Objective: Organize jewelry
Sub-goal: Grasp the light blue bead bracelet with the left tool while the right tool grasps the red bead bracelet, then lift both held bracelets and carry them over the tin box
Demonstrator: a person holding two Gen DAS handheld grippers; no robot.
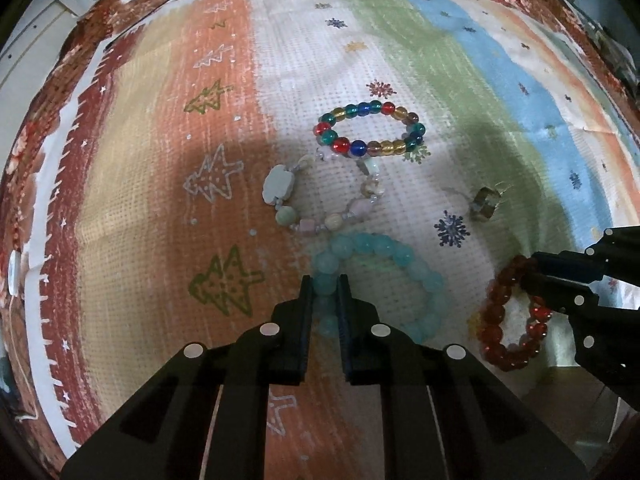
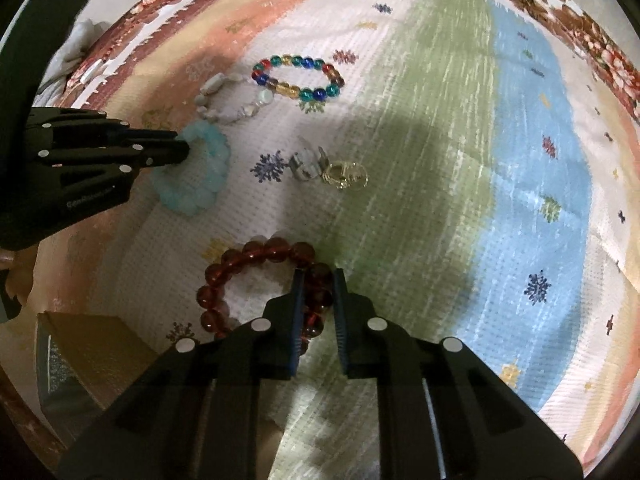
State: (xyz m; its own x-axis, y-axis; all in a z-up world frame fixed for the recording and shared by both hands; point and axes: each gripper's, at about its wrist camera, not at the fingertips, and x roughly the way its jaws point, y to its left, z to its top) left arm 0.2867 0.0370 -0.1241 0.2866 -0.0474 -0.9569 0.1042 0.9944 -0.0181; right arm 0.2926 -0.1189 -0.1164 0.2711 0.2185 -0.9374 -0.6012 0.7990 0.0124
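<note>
My left gripper (image 1: 325, 286) is shut on the light-blue bead bracelet (image 1: 416, 264), which lies on the striped cloth; it also shows in the right wrist view (image 2: 208, 160). My right gripper (image 2: 317, 280) is shut on the dark red bead bracelet (image 2: 240, 256), which shows at the right of the left wrist view (image 1: 496, 312). A multicolour bead bracelet (image 1: 368, 128) lies farther out. A pale stone bracelet (image 1: 304, 204) lies between it and the blue one. A silver ring (image 1: 486, 204) and gold clasps (image 2: 346, 174) lie to the right.
The patterned cloth (image 1: 160, 160) covers the whole table, with a floral border at the far edge. A brown box (image 2: 92, 356) stands at the near left of the right wrist view, close to the red bracelet.
</note>
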